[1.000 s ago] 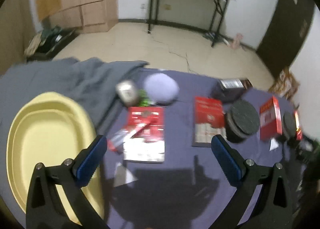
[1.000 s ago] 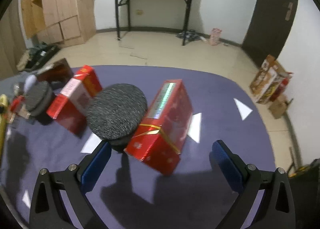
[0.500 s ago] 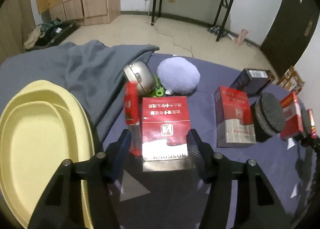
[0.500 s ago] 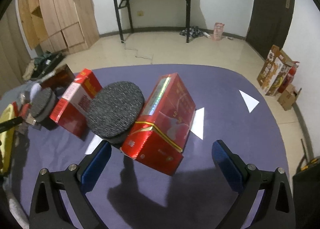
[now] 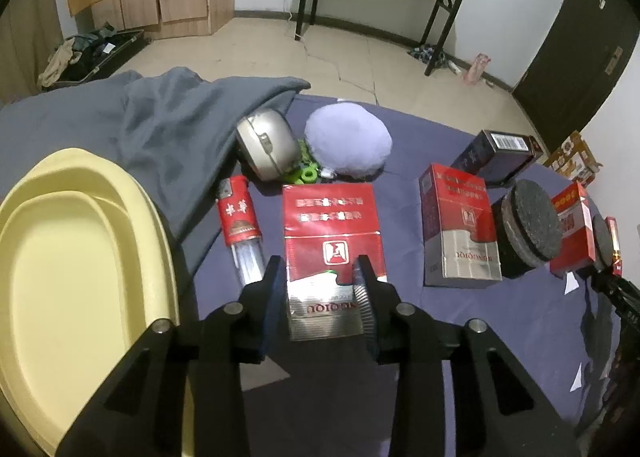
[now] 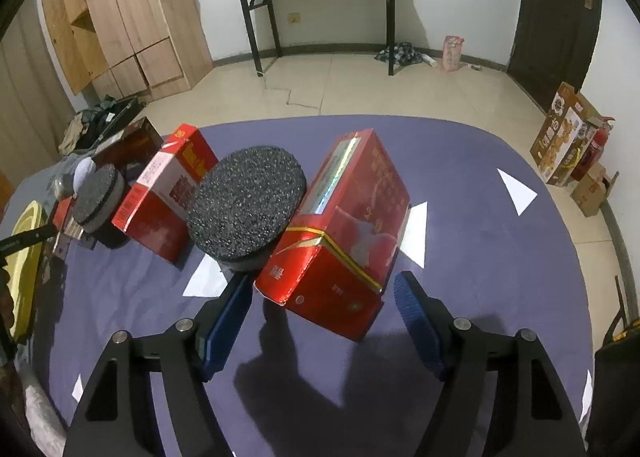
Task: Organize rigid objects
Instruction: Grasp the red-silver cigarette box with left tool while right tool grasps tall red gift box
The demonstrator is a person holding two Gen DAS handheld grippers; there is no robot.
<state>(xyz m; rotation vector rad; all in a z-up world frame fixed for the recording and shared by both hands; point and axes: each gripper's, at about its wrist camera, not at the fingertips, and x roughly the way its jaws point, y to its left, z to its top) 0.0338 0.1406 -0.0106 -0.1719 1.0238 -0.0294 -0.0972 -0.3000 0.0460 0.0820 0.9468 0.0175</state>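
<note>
My left gripper is shut on the near end of a red and silver cigarette box lying on the purple table. A slim red pack lies just left of it. A second red and silver box lies to the right. My right gripper is open, its fingers on either side of the near end of a glossy red box, not touching it. A black round puck leans against that box's left side.
A yellow oval tray sits at the left. A grey cloth, silver case, lilac puff, dark box lie behind. A second puck and red carton stand left of the right gripper.
My left gripper has come down and closed on the red and silver box. My right gripper has moved in around the glossy red box and narrowed its opening.
</note>
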